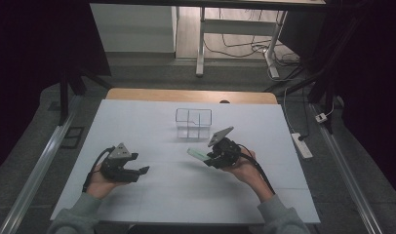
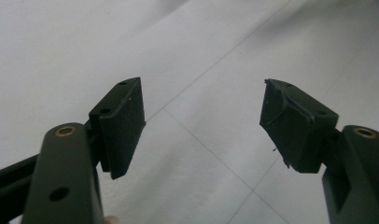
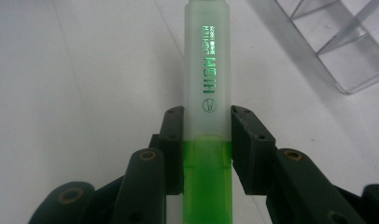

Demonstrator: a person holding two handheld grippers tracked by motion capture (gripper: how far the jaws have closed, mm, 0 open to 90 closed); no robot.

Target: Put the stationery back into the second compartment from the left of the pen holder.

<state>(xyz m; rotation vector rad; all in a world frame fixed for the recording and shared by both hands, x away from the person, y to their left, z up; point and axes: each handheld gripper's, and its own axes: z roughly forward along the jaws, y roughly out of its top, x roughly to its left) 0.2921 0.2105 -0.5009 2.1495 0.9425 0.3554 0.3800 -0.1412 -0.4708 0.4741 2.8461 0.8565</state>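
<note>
A green highlighter with a frosted cap and green lettering sticks forward out of my right gripper, whose jaws are shut on its body. In the high view that highlighter points left from the right gripper, just in front of a clear plastic organizer with compartments. The organizer's corner shows at the upper right of the right gripper view. My left gripper rests low at the table's left, open, and its fingers have nothing between them.
A white sheet covers the wooden table. A power strip and cables lie on the floor to the right. A white desk frame stands behind the table.
</note>
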